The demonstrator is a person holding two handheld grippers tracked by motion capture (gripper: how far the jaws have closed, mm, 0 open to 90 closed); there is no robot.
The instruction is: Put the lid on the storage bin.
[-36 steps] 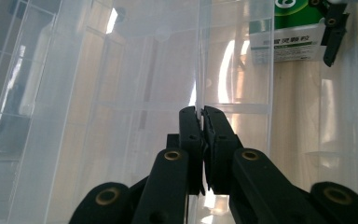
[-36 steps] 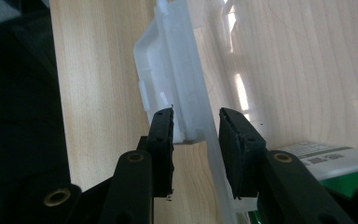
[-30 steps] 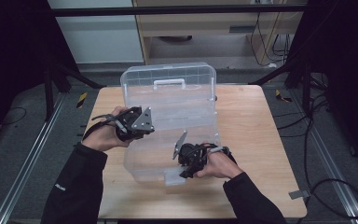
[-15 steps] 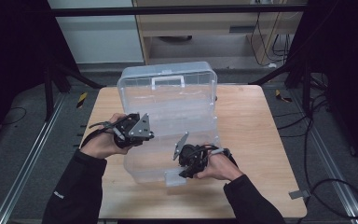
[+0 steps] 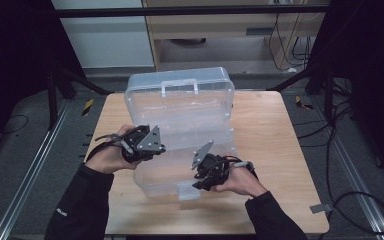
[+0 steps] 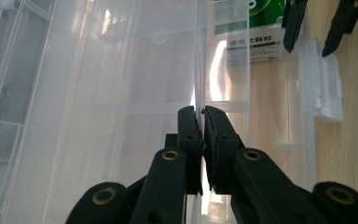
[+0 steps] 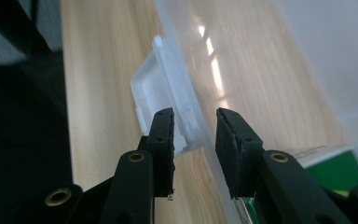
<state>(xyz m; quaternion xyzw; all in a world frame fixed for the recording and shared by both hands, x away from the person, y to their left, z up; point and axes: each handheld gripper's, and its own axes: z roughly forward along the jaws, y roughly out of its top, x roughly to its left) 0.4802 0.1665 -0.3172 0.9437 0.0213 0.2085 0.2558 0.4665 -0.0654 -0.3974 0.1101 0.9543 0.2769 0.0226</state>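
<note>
A clear plastic storage box [image 5: 180, 105] stands on the wooden table [image 5: 280, 150] with its lid raised at the back. My left gripper [image 5: 161, 149] is at the left side of the box's base. In the left gripper view its jaws [image 6: 201, 112] are shut on the thin clear wall [image 6: 121, 93]. My right gripper [image 5: 197, 184] is at the box's front edge. Its jaws [image 7: 193, 116] stand apart on either side of the front rim, beside the white latch [image 7: 154, 88], with a gap at the right pad. The right gripper [image 6: 314, 28] also shows far off in the left gripper view.
A green and white label [image 6: 261, 46] lies inside the box near the front. Bare table wood lies to the right of the box. Black frame posts and cables stand around the table, and a cabinet is behind it.
My left hand has drifted slightly toward the near side, still on the box's wall. The right hand has stayed at the front latch.
</note>
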